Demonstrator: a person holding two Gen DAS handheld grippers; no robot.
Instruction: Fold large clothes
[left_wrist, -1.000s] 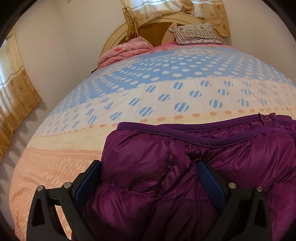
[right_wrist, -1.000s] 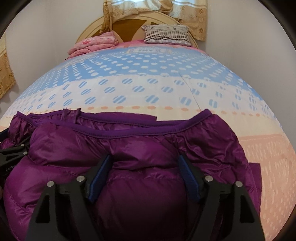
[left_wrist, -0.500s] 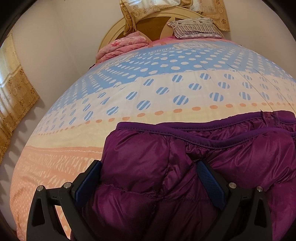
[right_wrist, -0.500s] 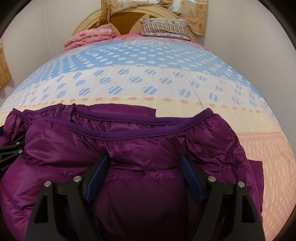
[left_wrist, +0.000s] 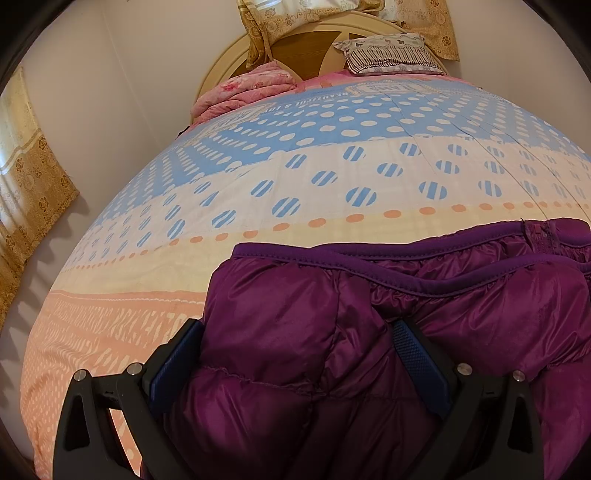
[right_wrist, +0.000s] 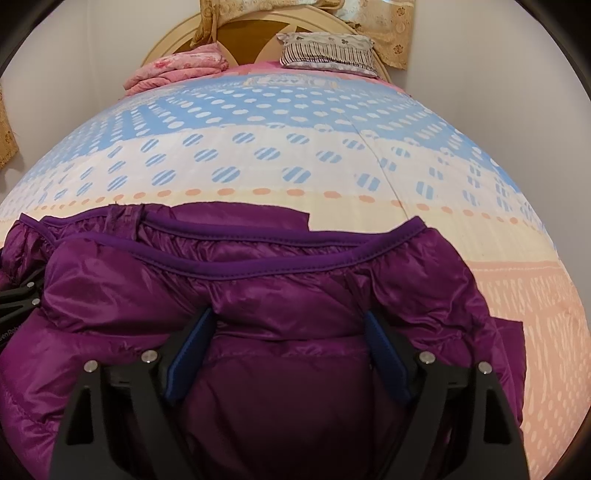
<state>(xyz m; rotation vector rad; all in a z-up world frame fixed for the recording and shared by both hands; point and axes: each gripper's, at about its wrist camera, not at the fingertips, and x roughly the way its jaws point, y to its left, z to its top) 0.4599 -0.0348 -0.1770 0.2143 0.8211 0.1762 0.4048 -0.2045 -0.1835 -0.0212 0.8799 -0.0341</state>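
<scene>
Shiny purple quilted down jacket (left_wrist: 369, 350) lying on dotted pastel bed quilt (left_wrist: 332, 177), long axis across both grippers. Left gripper (left_wrist: 299, 354) — jaws wide, padding bulging between, grip uncertain. Right gripper (right_wrist: 291, 339) — jaws just widening, jacket between, apparently letting go.

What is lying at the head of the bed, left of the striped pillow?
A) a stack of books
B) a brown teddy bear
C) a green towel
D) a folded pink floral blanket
D: a folded pink floral blanket sits by the headboard, left of the striped pillow.
</scene>
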